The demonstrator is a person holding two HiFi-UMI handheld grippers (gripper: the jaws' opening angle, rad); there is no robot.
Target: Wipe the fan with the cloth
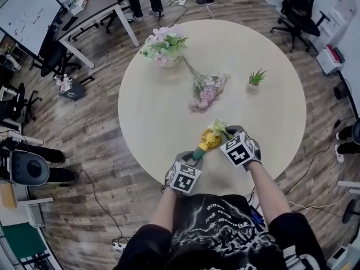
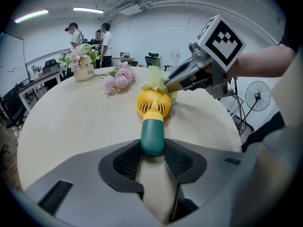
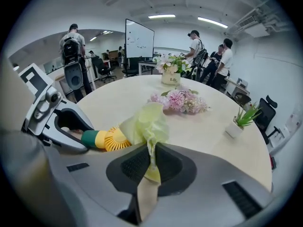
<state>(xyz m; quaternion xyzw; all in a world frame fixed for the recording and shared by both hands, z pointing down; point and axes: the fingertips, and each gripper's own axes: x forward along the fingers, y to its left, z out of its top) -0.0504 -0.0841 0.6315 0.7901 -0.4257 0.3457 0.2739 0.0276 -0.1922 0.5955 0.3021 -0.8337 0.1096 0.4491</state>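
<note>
Cloth [image 3: 144,122] in right tool [image 3: 150,152] touches fan [image 2: 153,105].

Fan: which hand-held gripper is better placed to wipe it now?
Right. The right hand-held gripper is shut on the cloth beside the fan head; the left hand-held gripper clamps its green handle.

Table [image 1: 146,117]: round, pale top, on a wood-plank floor.
Bouquet [image 1: 165,48]: pink and white flowers in a pot, near the far edge.
Flower sprig [image 1: 206,90]: pink, lying flat mid-table.
Potted plant [image 1: 256,79]: small, green, upright, right of the sprig.
Whiteboard [image 1: 25,13]: far left, beyond the table.
</note>
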